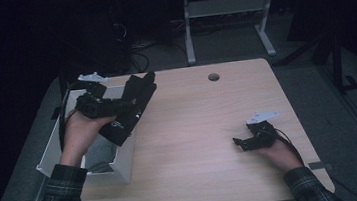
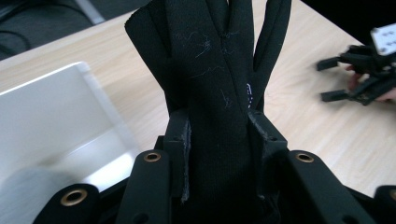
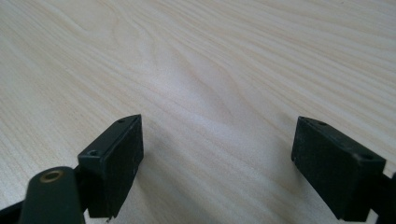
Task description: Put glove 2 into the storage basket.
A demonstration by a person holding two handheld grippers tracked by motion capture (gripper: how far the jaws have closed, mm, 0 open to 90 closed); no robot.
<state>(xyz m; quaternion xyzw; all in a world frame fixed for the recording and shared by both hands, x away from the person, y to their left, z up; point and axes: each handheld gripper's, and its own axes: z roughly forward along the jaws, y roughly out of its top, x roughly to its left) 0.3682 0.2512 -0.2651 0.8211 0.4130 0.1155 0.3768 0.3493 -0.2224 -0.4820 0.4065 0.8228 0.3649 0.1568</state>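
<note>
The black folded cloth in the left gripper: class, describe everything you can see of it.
The black folded cloth looks like soft knit fabric, doubled into several layers, with pale lint on it. The left gripper clamps its lower part between both pads, and the free end sticks out past them. In the high view it hangs above the white box at the table's left edge.

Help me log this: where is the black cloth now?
High view, left side: black cloth clamped in the left tool, above the white box.
</note>
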